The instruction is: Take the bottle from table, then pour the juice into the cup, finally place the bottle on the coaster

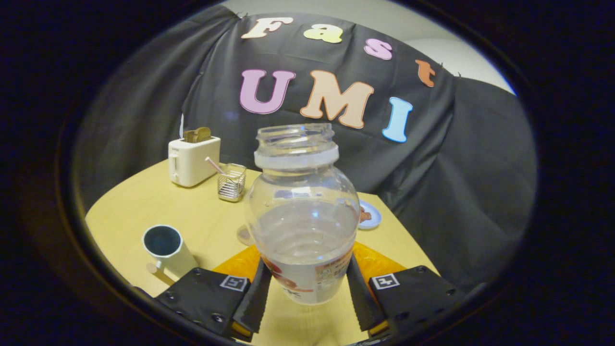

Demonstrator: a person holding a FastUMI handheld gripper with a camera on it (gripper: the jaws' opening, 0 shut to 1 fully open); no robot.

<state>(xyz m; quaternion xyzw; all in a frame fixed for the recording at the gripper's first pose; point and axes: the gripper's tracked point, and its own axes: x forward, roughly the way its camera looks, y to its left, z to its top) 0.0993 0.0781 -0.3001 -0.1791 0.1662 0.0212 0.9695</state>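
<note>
A clear, uncapped plastic bottle [301, 211] with clear liquid in its lower half stands upright between my fingers, lifted above the yellow table [144, 206]. My gripper [307, 288] is shut on the bottle's labelled lower part, both black fingers [254, 293] pressing its sides. A white cup [166, 247] with a dark inside stands on the table to the left of the fingers. A round brownish coaster [244, 235] lies just behind the bottle on its left, mostly hidden by it.
A white toaster [192, 158] with bread in it stands at the far left of the table. A wire-mesh holder [231, 181] with a stick sits beside it. A small plate [369, 215] lies beyond the bottle to the right. The table's right edge runs close by.
</note>
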